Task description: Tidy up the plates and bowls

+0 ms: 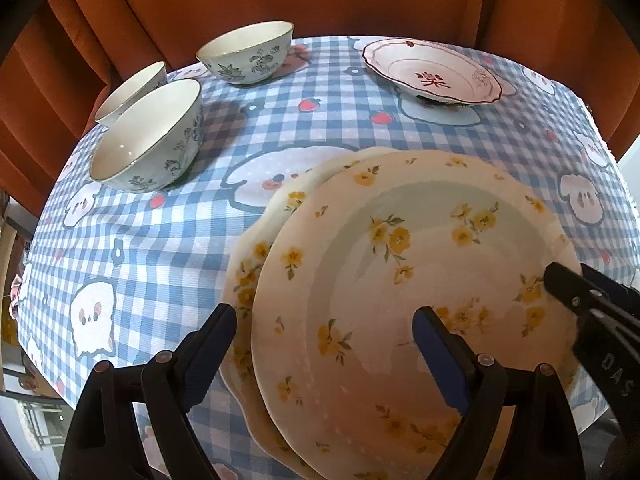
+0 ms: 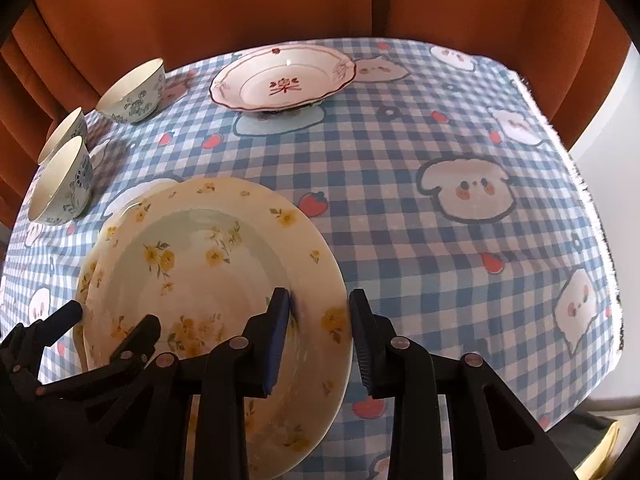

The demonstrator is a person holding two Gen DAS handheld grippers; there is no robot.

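two yellow-flowered plates [image 1: 400, 280] sit stacked; left gripper [image 1: 324, 360] spread wide, right gripper [image 2: 320, 336] straddling the top rim, not pinching. three bowls [image 1: 152, 136] and red-rimmed plate [image 1: 432, 70] remain.

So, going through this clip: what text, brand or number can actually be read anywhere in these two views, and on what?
"DAS": white letters on the black body of the right gripper, left wrist view; they run to the picture's edge, so the word may be cut off.
The red mark in the centre of the red-trimmed plate looks like a flower motif, not writing.
Nothing else readable: yellow-flowered plates, bowls and checked tablecloth carry only pictures.
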